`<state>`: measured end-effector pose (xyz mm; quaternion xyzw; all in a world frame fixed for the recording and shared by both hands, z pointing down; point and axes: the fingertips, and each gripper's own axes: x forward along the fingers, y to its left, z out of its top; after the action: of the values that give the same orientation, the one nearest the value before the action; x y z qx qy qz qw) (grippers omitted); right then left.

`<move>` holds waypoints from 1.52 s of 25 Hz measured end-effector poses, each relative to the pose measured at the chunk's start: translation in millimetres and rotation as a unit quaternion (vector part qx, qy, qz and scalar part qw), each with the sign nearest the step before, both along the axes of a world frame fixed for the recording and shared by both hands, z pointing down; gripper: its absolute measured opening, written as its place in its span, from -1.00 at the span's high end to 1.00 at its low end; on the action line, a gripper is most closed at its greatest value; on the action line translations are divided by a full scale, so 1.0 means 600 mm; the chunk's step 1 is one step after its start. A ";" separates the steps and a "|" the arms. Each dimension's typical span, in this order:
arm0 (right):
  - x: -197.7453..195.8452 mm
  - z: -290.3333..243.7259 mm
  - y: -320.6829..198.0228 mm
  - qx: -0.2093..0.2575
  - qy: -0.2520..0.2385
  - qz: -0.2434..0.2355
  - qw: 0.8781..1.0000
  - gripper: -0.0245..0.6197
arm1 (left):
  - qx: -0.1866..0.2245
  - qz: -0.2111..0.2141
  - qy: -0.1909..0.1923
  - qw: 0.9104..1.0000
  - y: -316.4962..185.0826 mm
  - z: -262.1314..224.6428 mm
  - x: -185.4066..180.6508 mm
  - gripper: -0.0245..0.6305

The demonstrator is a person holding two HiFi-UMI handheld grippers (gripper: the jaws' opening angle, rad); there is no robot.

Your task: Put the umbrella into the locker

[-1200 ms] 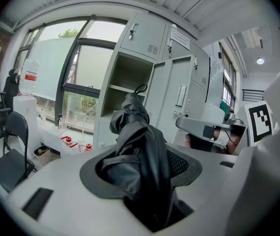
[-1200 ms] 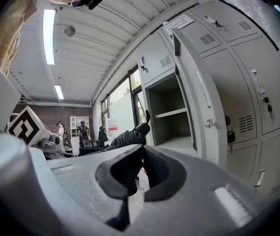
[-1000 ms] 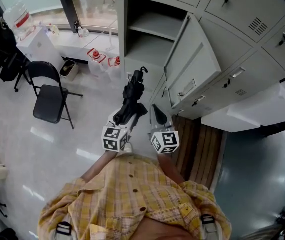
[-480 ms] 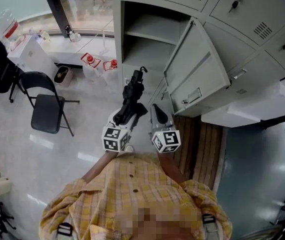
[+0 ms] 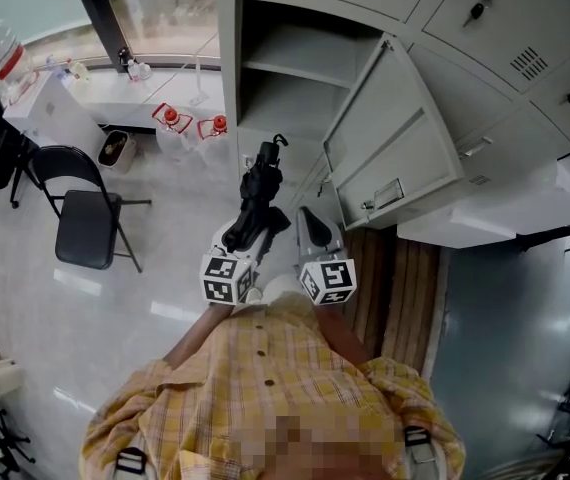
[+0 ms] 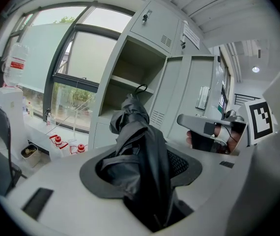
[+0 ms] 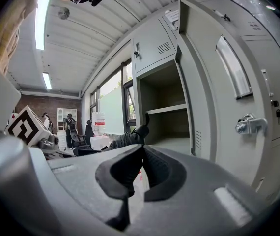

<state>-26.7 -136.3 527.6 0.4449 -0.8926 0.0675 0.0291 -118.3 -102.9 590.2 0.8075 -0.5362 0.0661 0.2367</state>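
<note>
**Locker room corner: umbrella held up at the open compartment**

Pale glossy floor (image 5: 155, 298) all around, and the big thing here is the bank of grey metal lockers (image 5: 485, 28) along the top of the head view. One locker compartment (image 5: 295, 68) stands open with a shelf inside, its grey door (image 5: 395, 138) swung out to the right. Well off to the left of the lockers sits a black folding chair (image 5: 85, 223).

Just in front of that open compartment is the folded black fabric umbrella (image 5: 257, 200). It points at the opening with its strap loop end leading, and as far as I can tell none of it is inside yet.

The left gripper (image 5: 246, 234) has the umbrella clamped between its jaws. In its own view the bundled fabric fills the gap, with the lockers right behind. The right gripper (image 5: 311, 220) sits just to the right of the umbrella, closer to the door. Its jaws are pinched together at the tips with nothing between them.
</note>
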 end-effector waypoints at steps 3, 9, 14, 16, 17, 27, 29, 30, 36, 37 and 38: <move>0.000 0.003 -0.008 -0.001 0.004 -0.004 1.000 0.93 | -0.004 -0.002 0.004 1.000 -0.007 0.011 0.002 0.23; 0.005 0.001 -0.040 -0.004 -0.002 -0.009 1.000 0.93 | -0.009 -0.007 0.002 1.000 -0.038 0.015 0.007 0.23; -0.001 -0.003 -0.073 -0.001 -0.008 -0.022 1.000 0.93 | -0.017 -0.012 0.000 1.000 -0.068 0.022 0.012 0.23; -0.001 -0.003 -0.087 -0.001 -0.012 -0.026 1.000 0.93 | -0.017 -0.017 -0.005 1.000 -0.083 0.021 0.010 0.23; 0.001 -0.001 -0.095 -0.002 -0.013 -0.027 1.000 0.93 | -0.018 -0.018 -0.007 1.000 -0.091 0.020 0.011 0.23; 0.012 0.001 -0.153 -0.004 -0.025 -0.041 0.999 0.93 | -0.018 -0.022 -0.022 0.999 -0.157 0.013 0.031 0.23; 0.014 0.001 -0.160 -0.003 -0.026 -0.044 0.999 0.93 | -0.018 -0.021 -0.024 0.999 -0.167 0.013 0.036 0.23; 0.014 0.000 -0.162 -0.002 -0.026 -0.047 0.999 0.93 | -0.020 -0.022 -0.024 0.999 -0.171 0.014 0.037 0.23; 0.008 0.005 -0.170 -0.002 -0.021 -0.058 0.998 0.93 | -0.029 -0.034 -0.001 0.999 -0.191 0.013 0.036 0.23; 0.005 0.007 -0.171 -0.004 -0.020 -0.057 0.998 0.93 | -0.032 -0.032 0.003 0.999 -0.195 0.014 0.033 0.23; 0.003 0.008 -0.169 -0.006 -0.019 -0.055 0.998 0.93 | -0.037 -0.031 0.008 0.999 -0.198 0.015 0.030 0.23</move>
<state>-25.0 -237.8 532.4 0.3935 -0.9157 0.0794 0.0180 -100.3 -221.8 599.1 0.7817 -0.5563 0.0720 0.2725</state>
